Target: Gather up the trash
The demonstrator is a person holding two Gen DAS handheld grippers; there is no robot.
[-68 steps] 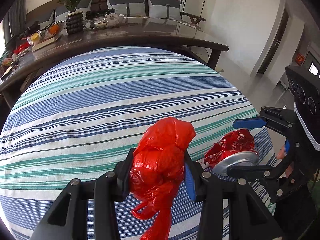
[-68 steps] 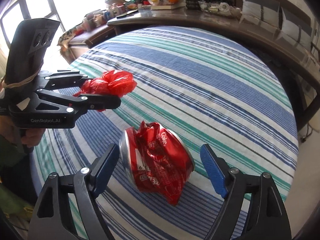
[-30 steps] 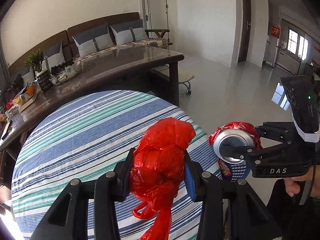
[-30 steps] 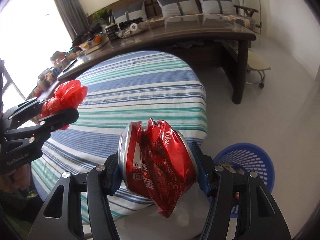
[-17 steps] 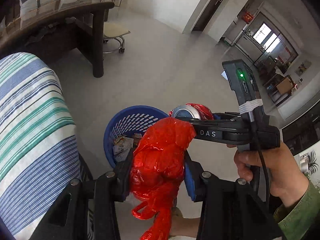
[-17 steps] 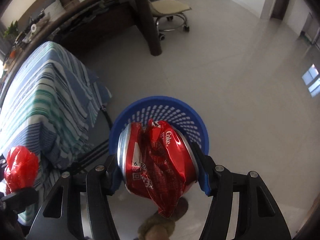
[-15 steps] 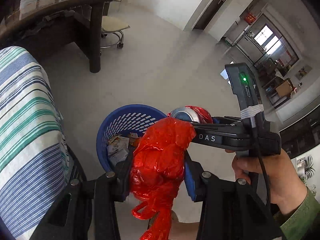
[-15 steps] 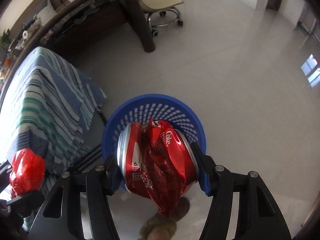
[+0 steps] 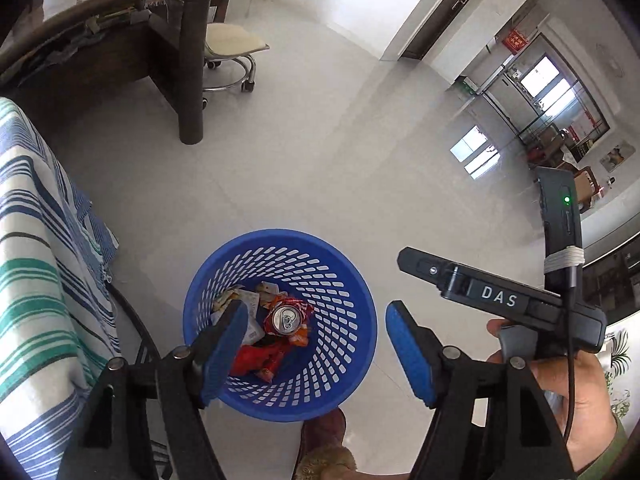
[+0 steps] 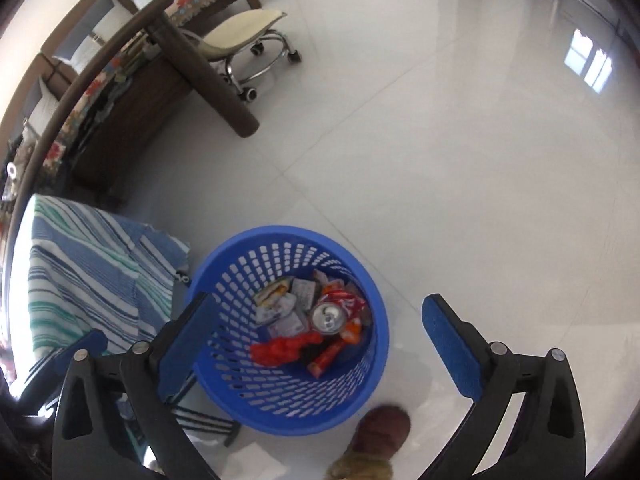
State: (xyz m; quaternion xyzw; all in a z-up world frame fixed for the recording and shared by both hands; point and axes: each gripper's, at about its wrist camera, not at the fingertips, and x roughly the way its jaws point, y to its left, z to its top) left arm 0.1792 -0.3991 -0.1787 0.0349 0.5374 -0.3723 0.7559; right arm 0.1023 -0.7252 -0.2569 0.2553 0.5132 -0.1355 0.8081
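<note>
Red bag [image 10: 285, 349] and crushed can [image 10: 329, 317] lie in the blue basket [image 10: 372, 376] (floor-standing); both tongs, left tongs [image 9: 318, 354] and right tongs [image 10: 320, 350], are opening, empty; tabletop unseen.

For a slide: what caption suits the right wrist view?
Right gripper opening, empty, above blue basket holding can.

The round plastic basket [image 9: 362, 344] is bright blue, pierced all over with small slots. Inside lie a crushed red can with a silver top [image 9: 285, 319], a crumpled red plastic bag [image 10: 285, 350], and pale wrappers whose print is too small to read. Both claws, left [image 9: 316, 354] and right [image 10: 320, 350], are black with blue pads. The cloth [image 9: 36, 280] is white with blue and green stripes. The floor [image 9: 340, 160] is glossy off-white tile.
</note>
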